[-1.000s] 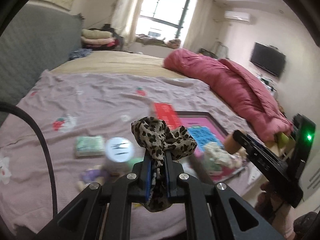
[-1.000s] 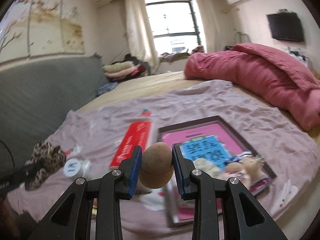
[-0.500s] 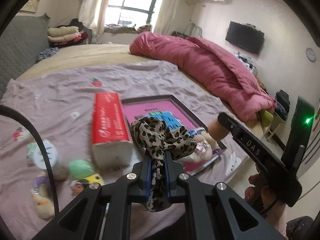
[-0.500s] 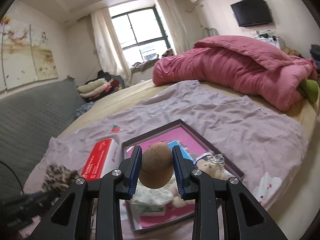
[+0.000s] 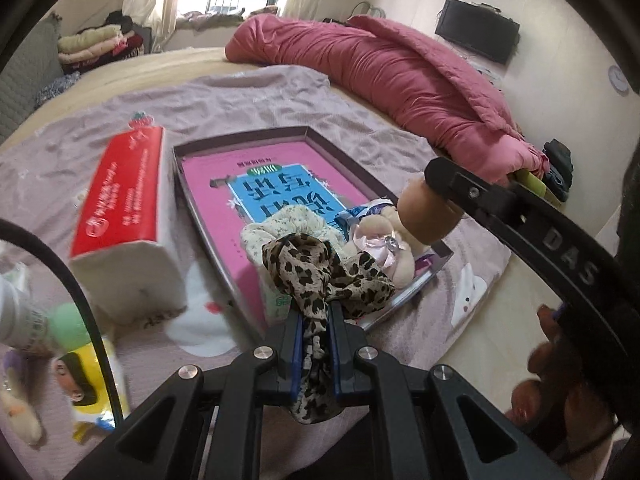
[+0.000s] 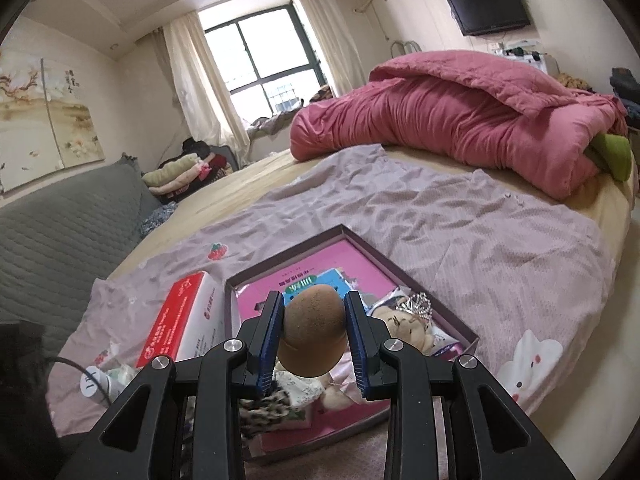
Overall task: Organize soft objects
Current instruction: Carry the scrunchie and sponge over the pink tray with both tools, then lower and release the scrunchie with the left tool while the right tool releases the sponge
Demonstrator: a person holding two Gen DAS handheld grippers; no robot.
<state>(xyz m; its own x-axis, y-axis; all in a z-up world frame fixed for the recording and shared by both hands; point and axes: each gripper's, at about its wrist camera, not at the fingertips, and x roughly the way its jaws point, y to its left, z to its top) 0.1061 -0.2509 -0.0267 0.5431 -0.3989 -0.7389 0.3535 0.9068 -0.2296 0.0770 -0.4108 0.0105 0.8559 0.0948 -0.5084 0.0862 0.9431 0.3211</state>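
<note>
Bedroom, wide bed spread with a crumpled lilac sheet. Rumpled pink duvet heaped at the far right, clear of the working area.

Near centre on the sheet, a shallow dark-rimmed box with a pink lining and a blue printed card, evidently serving as the collecting place for soft things. Already inside at its near end: a pale floral scrunchie and a small beige plush doll, bunched together, leaving the far half free.

Just left of the box, a red and white tissue pack, lying along the box's side. Further near left, blurred small toys and a white bottle, apparently not yet sorted.

Left gripper clenched on a leopard-print scrunchie, pinched by its lower fold so that the loose ruffle stands above the fingertips, poised over the near end of the box, likely for dropping beside the others.

Right gripper clamped on a brown egg-shaped sponge, squeezed at its sides, hanging above the near end of the box, likely also ready for release.
</note>
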